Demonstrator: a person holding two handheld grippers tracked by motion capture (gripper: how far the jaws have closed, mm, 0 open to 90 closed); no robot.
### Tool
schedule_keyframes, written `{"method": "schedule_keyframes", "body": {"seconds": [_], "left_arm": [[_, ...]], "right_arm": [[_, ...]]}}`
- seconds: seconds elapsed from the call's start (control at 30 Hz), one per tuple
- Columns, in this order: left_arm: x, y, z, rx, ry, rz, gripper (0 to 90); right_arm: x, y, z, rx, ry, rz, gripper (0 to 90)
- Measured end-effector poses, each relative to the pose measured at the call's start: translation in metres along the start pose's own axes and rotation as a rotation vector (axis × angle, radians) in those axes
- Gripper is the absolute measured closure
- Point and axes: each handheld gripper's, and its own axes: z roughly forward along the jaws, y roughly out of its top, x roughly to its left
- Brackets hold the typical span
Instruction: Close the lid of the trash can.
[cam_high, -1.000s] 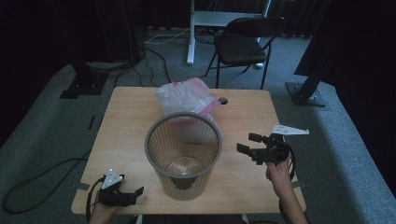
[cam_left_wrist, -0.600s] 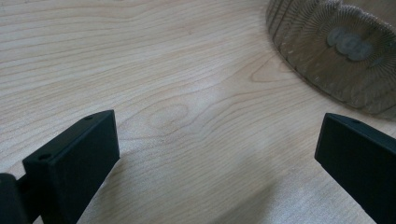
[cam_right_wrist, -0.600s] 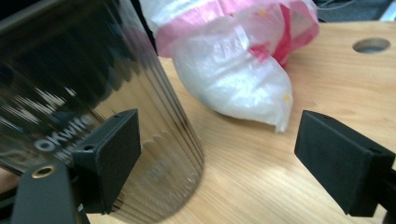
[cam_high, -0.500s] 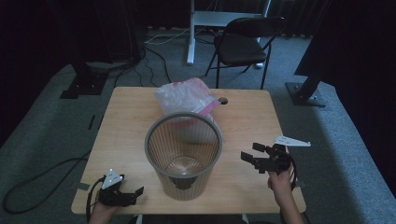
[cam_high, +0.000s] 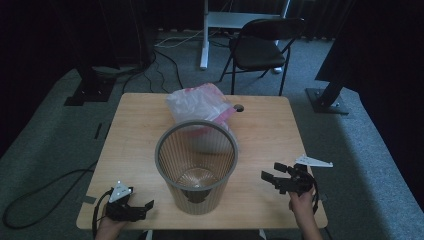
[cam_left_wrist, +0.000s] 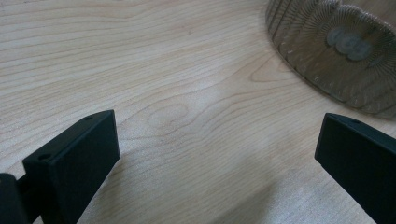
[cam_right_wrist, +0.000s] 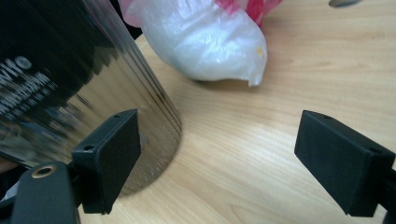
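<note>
High view: ribbed wastebasket (cam_high: 196, 167) is seen upright at table (cam_high: 135, 130) centre-near, w/ plastic bag (cam_high: 200, 102) touching its far side. Left gripper (cam_high: 142, 206) (near-left) & right gripper (cam_high: 272, 176) (near-right) are held wide open, nothing gripped, both apart from basket.

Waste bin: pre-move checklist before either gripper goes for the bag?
1. Left gripper open, nothing between jaws: ok.
2. Right gripper open, nothing between jaws: ok.
3. Waste bin upright on the table: ok.
4. Bin has no liner; bare bottom shows in the high view: ok.
5. Plastic bag lies on the table behind the bin, untouched by either gripper: ok.
6. Bag mouth and which edge to pinch: cannot tell, it is crumpled.
</note>
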Motion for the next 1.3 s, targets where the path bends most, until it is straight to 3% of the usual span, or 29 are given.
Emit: {"method": "schedule_keyframes", "body": {"seconds": [0.93, 1.3], "left_arm": [[0.000, 0.000, 0.000, 0.003, -0.005, 0.004, 0.0], [0.000, 0.000, 0.000, 0.003, -0.005, 0.005, 0.0]], "right_arm": [[-0.018, -0.044, -0.003, 0.067, -0.084, 0.033, 13.7], [-0.023, -0.056, -0.006, 0.086, -0.090, 0.026, 13.7]]}}
